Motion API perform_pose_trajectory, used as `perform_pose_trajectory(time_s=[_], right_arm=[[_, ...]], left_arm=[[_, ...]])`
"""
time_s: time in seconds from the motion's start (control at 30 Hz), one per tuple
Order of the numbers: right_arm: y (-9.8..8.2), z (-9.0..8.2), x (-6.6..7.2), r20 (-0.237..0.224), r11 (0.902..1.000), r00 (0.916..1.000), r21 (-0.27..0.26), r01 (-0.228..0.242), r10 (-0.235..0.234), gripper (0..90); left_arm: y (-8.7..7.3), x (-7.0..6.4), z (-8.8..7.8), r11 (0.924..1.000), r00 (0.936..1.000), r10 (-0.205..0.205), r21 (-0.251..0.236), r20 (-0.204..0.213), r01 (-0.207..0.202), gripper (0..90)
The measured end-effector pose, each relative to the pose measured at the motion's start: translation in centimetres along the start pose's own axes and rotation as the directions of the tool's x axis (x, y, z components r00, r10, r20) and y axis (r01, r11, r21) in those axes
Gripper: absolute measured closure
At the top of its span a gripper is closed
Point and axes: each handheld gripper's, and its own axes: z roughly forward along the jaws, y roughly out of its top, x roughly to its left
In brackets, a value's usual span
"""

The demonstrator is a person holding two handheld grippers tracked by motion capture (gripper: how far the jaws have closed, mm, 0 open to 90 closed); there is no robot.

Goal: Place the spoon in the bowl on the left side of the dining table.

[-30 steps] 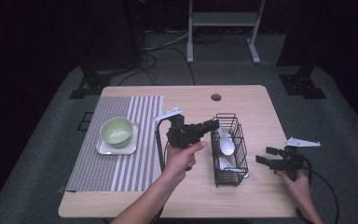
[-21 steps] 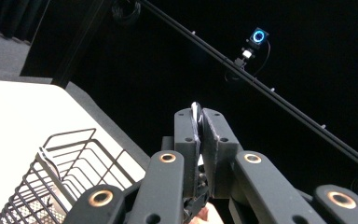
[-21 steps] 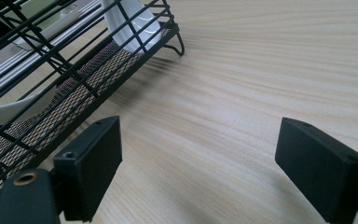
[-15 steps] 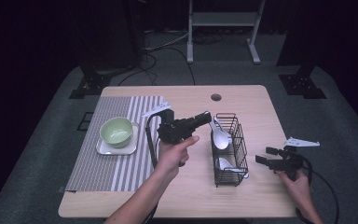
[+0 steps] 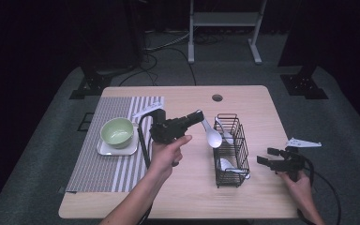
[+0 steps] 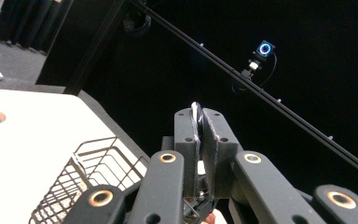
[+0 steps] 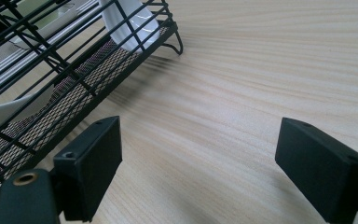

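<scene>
My left gripper (image 5: 198, 115) hangs above the table just left of the black wire basket (image 5: 240, 151). It is shut on the handle of a white spoon (image 5: 213, 138), whose bowl hangs down beside the basket's left wall. In the left gripper view the thin white spoon handle (image 6: 196, 122) sits pinched between the closed jaws of the left gripper (image 6: 199, 116). More white spoons (image 5: 226, 164) lie inside the basket. My right gripper (image 5: 268, 156) rests low on the table to the right of the basket, open with nothing between its fingers (image 7: 93, 161).
A green bowl (image 5: 117, 131) stands on a white square plate (image 5: 104, 150) on a striped placemat (image 5: 98, 171) at the left. A round hole (image 5: 217, 98) lies in the tabletop behind the basket. The basket's mesh floor (image 7: 51, 100) lies close to my right gripper's left jaw.
My left gripper has drawn back to the left, away from the basket, carrying the white spoon out with it. The right gripper has stayed put.
</scene>
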Motion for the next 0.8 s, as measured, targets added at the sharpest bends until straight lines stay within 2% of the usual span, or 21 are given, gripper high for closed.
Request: perform_pose_trajectory(time_s=[0.27,0.5,0.8], right_arm=[[0.0,0.0,0.0,0.002,1.0000,1.0000,-0.001,0.000,0.000,13.5],[0.0,0.0,0.0,0.003,1.0000,1.0000,-0.001,0.000,0.000,13.5],[0.0,0.0,-0.1,0.003,1.0000,1.0000,-0.001,-0.001,0.001,13.5]], left_arm=[[0.0,0.5,-0.8,1.0000,0.9998,0.005,-0.006,-0.017,-0.005,85.1],[-0.1,1.5,-2.0,0.9998,0.9991,-0.009,-0.018,-0.041,0.008,85.1],[-0.1,2.3,-3.3,0.9998,0.9973,0.000,-0.018,-0.074,-0.001,85.1]])
